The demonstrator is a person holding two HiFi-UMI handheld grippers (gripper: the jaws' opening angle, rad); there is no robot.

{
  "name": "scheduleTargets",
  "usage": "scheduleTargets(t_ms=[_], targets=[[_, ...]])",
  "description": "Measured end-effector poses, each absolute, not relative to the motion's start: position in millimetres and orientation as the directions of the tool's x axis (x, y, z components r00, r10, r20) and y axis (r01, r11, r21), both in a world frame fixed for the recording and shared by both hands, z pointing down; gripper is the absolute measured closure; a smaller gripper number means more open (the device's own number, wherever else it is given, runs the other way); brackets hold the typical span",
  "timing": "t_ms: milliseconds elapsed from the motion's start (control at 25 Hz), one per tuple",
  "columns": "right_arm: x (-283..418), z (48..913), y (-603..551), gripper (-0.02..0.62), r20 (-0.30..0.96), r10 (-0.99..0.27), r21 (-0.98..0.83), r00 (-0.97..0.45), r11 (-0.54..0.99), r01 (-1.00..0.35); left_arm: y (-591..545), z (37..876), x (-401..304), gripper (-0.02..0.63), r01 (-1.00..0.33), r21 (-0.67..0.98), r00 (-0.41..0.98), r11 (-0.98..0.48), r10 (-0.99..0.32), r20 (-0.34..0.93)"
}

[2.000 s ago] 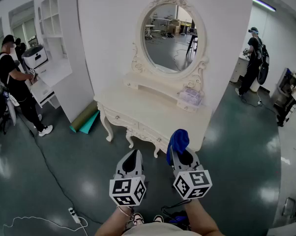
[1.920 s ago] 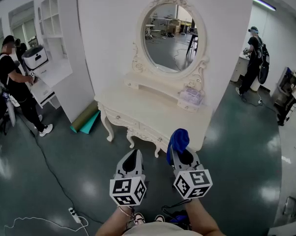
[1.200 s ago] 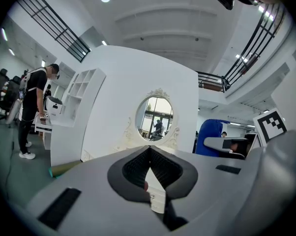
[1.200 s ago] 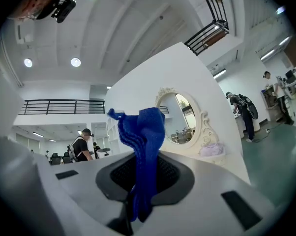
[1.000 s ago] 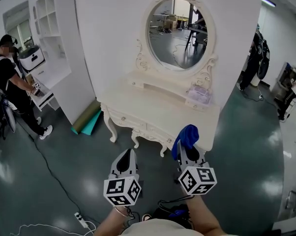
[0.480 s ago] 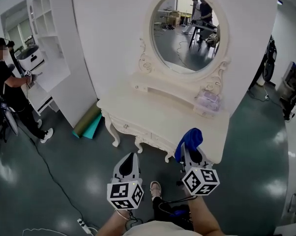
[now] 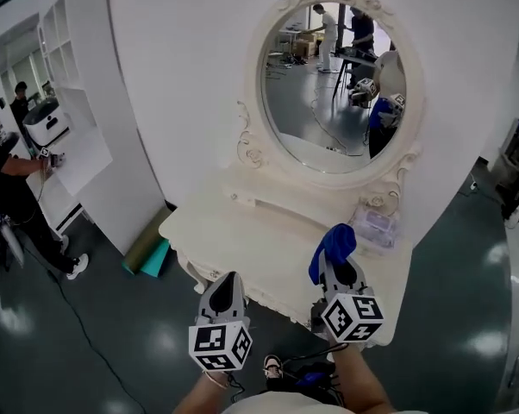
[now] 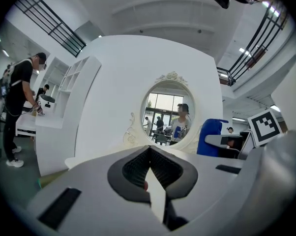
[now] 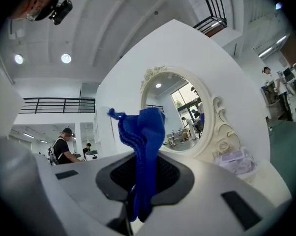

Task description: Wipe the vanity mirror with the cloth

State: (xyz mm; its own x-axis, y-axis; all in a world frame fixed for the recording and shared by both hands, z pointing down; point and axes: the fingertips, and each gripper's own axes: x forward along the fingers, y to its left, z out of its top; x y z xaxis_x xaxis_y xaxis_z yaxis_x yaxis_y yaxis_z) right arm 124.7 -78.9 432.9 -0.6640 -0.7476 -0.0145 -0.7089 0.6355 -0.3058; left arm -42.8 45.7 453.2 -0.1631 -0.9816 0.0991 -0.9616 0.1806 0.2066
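1. Cloth [image 7: 333,247], head view: blue, bunched, sticking up from my right gripper [image 7: 335,264] over the white dressing table [image 7: 242,235]. The oval vanity mirror [image 7: 328,84] stands at the table's back, apart from the cloth. My left gripper [image 7: 228,281] is beside the right.
2. Left gripper view: my jaws are pressed together with nothing between them; mirror ahead.
3. Right gripper view: my jaws are clamped on the cloth, its top free.

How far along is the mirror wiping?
Done: the blue cloth is clamped in the right tongs. In hand: it's held over the vanity table, short of the mirror. Left: all the wiping; the cloth isn't touching the glass. The left tongs are shut, empty.
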Motion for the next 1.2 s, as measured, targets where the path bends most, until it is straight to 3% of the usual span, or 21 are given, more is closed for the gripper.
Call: scheduleTargets(t_ms=[680,960,1200], targets=[[126,435,-209,0.532,0.022,-0.809,-0.275,-0.588,0.560,-0.781,-112,461,-62,0.601,-0.968,0.231,-0.069,0.093,-0.992,0.110],[145,434,-232,0.532,0.045,-0.885,-0.251,-0.463,0.439,-0.863,-179,459,-51,0.601,-0.966,0.246,0.099,-0.072,-0.990,0.096],[121,425,-254,0.532,0.036,-0.928,-0.265,-0.370,0.348,-0.899,-228,446,-69,0.601,-0.957,0.203,0.230,-0.209,-0.969,0.086]])
